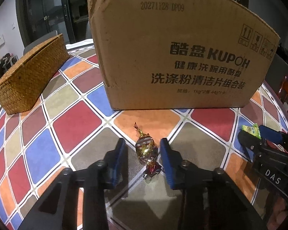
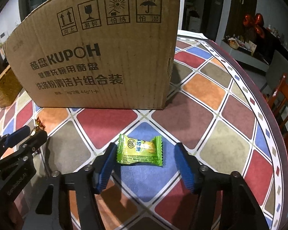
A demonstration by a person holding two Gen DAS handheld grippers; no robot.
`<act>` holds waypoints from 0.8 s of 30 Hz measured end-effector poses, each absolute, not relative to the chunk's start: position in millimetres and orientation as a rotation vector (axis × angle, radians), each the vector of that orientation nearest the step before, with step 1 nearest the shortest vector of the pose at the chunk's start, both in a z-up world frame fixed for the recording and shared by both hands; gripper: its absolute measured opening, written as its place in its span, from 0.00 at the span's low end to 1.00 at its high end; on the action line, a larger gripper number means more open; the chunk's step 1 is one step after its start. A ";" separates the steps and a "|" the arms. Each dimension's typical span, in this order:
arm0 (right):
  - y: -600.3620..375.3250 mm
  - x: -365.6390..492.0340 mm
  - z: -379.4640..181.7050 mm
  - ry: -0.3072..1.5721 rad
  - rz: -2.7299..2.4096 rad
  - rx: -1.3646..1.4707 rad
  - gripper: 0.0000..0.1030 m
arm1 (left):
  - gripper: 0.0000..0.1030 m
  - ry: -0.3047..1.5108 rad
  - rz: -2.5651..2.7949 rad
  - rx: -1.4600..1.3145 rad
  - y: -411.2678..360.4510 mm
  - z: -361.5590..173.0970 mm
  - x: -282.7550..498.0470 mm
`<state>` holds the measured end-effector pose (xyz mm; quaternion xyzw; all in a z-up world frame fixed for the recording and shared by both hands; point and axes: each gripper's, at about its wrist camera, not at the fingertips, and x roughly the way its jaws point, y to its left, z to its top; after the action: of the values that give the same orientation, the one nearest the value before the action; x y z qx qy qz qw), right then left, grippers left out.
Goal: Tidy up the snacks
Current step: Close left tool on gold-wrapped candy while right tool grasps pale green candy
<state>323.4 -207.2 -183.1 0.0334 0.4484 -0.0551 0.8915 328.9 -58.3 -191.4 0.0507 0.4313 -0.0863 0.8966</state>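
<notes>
A foil-wrapped candy point(image 1: 146, 149), brown and gold with twisted ends, lies on the checkered tablecloth between the blue pads of my left gripper point(image 1: 143, 141). The right pad is almost against it and the left pad stands off a little; the jaws are open. In the right wrist view a green and yellow candy packet point(image 2: 140, 151) lies flat between the fingers of my right gripper point(image 2: 146, 146). Its left pad is at the wrapper's edge and the right pad is well clear, so that gripper is open too. Each view shows the other gripper at its side.
A big cardboard box point(image 1: 172, 48) stands upright just behind both candies. A lidded wicker basket point(image 1: 30, 72) sits to the far left of it. The round table's rim point(image 2: 266, 118) curves along the right, with an orange wooden chair point(image 2: 284, 99) beyond.
</notes>
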 end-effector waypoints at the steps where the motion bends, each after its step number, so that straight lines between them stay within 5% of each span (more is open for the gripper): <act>1: -207.1 323.2 -182.7 0.928 -0.114 0.069 0.50 | 0.29 0.895 -0.185 0.104 -58.6 -192.1 329.0; 8: -208.7 325.3 -180.4 0.916 -0.098 0.059 0.26 | 0.23 0.891 -0.200 0.107 -61.2 -192.7 327.6; 24: -208.9 320.0 -172.2 0.895 -0.093 0.066 0.20 | 0.22 0.869 -0.211 0.113 -63.6 -179.8 317.1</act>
<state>320.0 -208.9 -172.2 0.0320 0.4325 -0.0448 0.9000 317.1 -63.6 -179.8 0.0547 0.4201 -0.1022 0.9001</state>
